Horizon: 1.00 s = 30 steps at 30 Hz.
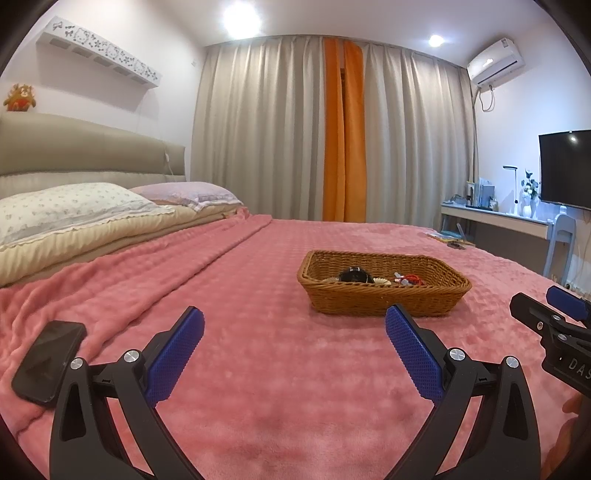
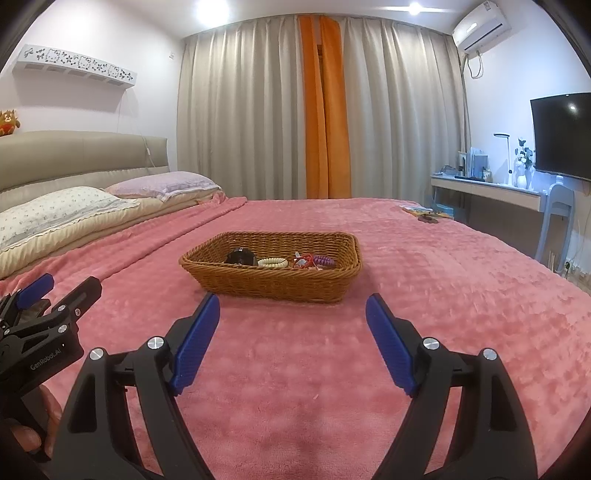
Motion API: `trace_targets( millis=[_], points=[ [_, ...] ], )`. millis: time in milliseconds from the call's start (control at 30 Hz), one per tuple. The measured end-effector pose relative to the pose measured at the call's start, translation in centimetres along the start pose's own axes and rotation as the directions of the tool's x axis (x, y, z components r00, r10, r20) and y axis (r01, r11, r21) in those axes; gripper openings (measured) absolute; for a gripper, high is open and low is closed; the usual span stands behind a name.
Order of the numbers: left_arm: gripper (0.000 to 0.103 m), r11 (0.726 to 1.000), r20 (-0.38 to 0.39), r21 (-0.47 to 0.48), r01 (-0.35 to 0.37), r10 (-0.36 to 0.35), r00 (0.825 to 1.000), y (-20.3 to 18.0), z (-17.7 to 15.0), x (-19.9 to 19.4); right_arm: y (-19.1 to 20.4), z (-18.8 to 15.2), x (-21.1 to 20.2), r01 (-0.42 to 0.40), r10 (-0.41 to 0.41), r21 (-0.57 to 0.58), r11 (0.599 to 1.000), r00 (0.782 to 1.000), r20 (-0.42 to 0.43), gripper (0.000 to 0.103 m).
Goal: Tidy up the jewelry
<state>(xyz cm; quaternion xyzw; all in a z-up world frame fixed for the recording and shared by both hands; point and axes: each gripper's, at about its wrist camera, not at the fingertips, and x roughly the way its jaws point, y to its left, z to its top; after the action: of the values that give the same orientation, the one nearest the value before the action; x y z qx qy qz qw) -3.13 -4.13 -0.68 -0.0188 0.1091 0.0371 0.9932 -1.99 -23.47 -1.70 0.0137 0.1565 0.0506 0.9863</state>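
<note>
Jewelry (image 2: pixel 280 262) is heaped in a wicker basket (image 2: pixel 273 284) on the pink blanket (image 2: pixel 295 369), just ahead of both tongs. Left tongs (image 1: pixel 295 321) and right tongs (image 2: pixel 291 306) are spread wide, nothing gripped.

The room is evenly and brightly lit by ceiling lamps (image 1: pixel 242 16) that bloom into white glare. A small spotlight (image 2: pixel 414 8) glints in the TV (image 2: pixel 563 134). Shadows on the blanket (image 2: pixel 295 350) are soft and faint. Fisheye bending curves the walls; corners go black. Focus is slightly soft throughout.
</note>
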Motion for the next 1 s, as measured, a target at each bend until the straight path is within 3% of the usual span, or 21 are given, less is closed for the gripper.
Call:
trace_targets(
  millis=[1000],
  points=[
    [0.095, 1.0, -0.01, -0.005, 0.007, -0.007, 1.0, 0.37, -0.05, 0.42, 0.07, -0.24, 0.31, -0.005, 0.005, -0.018, 1.0, 1.0, -0.016, 0.077]
  ],
)
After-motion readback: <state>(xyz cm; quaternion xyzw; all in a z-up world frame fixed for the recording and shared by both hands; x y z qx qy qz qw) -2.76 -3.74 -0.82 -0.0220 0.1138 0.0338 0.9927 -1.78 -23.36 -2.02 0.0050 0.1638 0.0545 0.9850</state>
